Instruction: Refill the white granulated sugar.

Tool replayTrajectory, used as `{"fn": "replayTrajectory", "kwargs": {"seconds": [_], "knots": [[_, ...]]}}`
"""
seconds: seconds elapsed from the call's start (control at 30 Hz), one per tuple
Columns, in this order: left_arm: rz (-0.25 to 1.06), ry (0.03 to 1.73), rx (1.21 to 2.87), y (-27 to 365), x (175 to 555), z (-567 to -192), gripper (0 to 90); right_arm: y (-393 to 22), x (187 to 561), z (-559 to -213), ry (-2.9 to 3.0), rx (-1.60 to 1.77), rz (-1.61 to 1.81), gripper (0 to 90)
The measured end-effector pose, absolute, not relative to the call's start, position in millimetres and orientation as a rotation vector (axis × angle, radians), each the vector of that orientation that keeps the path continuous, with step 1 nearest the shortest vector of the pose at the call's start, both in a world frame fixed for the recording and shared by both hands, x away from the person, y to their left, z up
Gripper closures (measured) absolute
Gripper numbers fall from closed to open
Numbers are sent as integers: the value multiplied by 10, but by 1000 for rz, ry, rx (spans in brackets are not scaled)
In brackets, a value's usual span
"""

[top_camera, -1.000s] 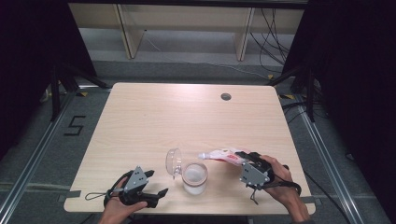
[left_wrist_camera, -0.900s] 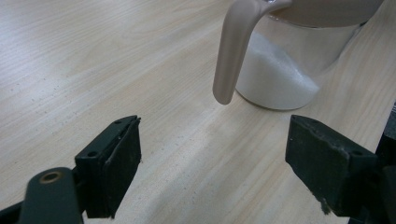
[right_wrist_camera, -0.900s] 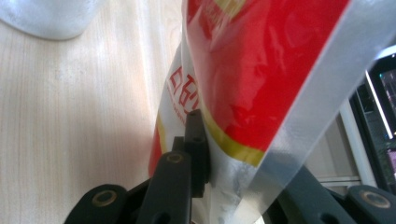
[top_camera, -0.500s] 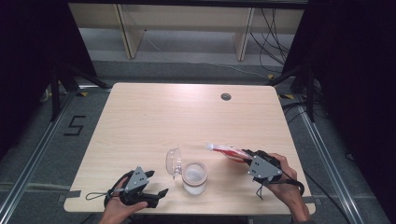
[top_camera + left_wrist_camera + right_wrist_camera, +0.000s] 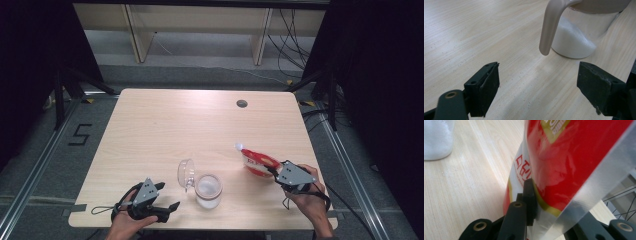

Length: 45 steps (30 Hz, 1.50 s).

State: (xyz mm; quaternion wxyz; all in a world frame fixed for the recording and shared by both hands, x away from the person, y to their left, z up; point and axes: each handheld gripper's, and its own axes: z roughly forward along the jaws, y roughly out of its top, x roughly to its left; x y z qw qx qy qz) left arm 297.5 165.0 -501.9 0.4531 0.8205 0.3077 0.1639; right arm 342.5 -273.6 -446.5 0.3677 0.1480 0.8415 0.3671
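Gripping a red pouch, the right gripper is sitting at the table's near right, its jaws clamped on the pouch's lower end. In the right gripper view the pouch is standing between the black jaws, red with a white panel and a clear sealed edge, and one pad is pressing flat against it. From above, the pouch is pointing up and left from the gripper, its white tip toward the table's middle, well apart from the jar.

Resting near the front left edge, the left gripper is holding nothing, jaws spread wide over bare wood. Just to its right a glass jar is standing upright with its hinged lid swung open to the left. In the left gripper view the jar is showing white powder heaped inside, a beige clasp hanging in front of it.
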Motion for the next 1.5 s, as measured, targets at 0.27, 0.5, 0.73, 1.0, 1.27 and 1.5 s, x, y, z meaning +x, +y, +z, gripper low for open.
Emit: {"fn": "replayTrajectory", "kwargs": {"seconds": [0.27, 0.5, 0.73, 1.0, 1.27, 1.5], "knots": [[405, 761, 2023, 1652, 2976, -5019, 179, -2834, 3450, -4492, 2134, 444, 982, 774], [402, 761, 2024, 1652, 2975, -5019, 178, -2886, 3461, -4508, 2106, 474, 1008, 762], [397, 781, 2024, 1642, 2968, -5028, 178, -2923, 3461, -4515, 2082, 498, 1019, 722], [384, 786, 2014, 1637, 2965, -5033, 178, -2952, 3454, -4503, 2061, 518, 1025, 676], [400, 759, 2026, 1648, 2978, -5027, 178, -2968, 3426, -4504, 2047, 569, 1042, 586], [390, 780, 2022, 1640, 2966, -5031, 180, -2997, 3403, -4504, 2033, 618, 1050, 523]]}}
